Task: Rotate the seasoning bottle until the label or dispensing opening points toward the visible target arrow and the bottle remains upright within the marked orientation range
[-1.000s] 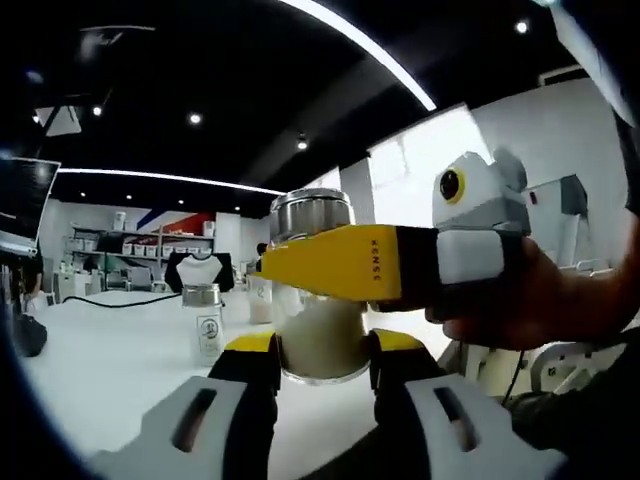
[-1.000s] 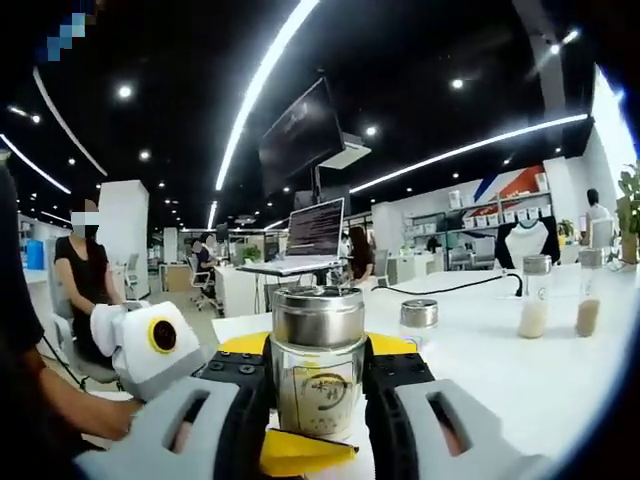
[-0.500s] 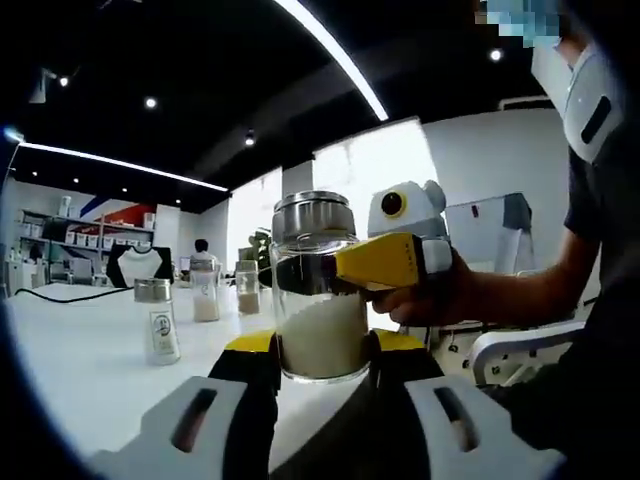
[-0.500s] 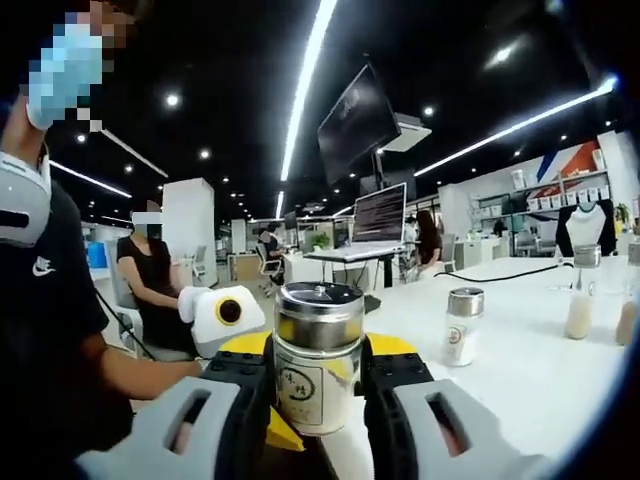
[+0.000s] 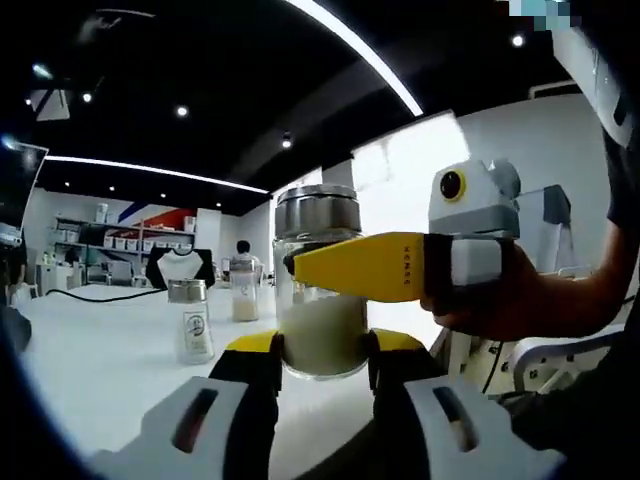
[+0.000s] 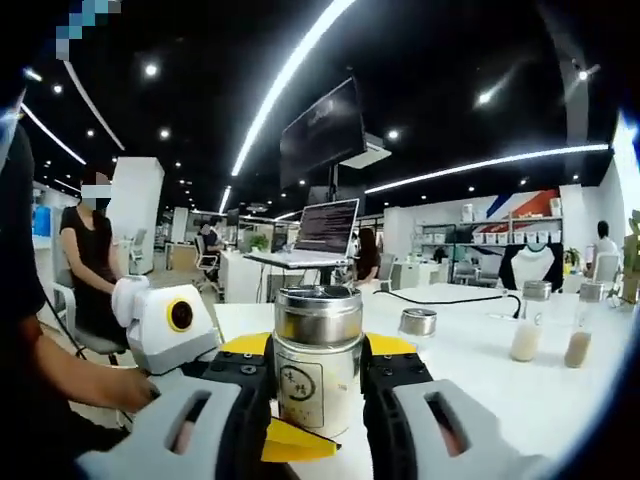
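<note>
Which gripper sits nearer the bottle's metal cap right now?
Right. The right gripper clamps the bottle just under the cap; the left gripper clamps lower, around the powder-filled base.

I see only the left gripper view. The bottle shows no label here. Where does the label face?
Observer: In the right gripper view, the label on the seasoning bottle faces that camera.
Operator: Does the right gripper hold the bottle?
Observer: Yes. The right gripper has one jaw against each side of the glass.
Operator: What stands behind the bottle on that side?
Observer: An open laptop, farther back on the white table.
</note>
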### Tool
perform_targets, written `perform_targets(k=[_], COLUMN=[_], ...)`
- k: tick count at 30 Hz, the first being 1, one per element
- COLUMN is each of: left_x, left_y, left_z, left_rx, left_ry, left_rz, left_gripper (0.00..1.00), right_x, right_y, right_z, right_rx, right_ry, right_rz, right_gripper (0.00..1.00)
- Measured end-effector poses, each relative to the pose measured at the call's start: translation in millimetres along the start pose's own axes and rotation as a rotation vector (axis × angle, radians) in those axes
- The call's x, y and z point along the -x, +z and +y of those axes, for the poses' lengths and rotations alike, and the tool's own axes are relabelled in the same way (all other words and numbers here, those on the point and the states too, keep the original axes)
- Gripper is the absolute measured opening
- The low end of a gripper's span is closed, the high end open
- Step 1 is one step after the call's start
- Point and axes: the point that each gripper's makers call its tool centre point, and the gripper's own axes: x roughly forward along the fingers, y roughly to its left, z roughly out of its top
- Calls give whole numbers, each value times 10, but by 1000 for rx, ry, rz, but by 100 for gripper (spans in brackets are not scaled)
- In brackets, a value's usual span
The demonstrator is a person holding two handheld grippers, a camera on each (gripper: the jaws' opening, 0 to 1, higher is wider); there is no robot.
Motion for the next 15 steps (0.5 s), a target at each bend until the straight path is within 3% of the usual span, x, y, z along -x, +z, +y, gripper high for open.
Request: perform_targets(k=[4, 7, 9, 15], left_x=[24, 38, 31, 59], left_y=[-34, -22, -35, -72], left_z=[43, 56, 67, 56], left_rx=[26, -35, -33, 8], left_ry=[9, 20, 21, -30], left_rz=[25, 35, 39, 48], left_gripper=[36, 36, 35, 35], right_x=[-20, -8, -11, 10], right_y=[-43, -33, -39, -109], right_z=[-34, -40, -38, -17], right_rx=[-35, -46, -31, 2], right_ry=[-7, -4, -2, 24], right_rz=[1, -13, -8, 27], right_gripper=[32, 32, 32, 32])
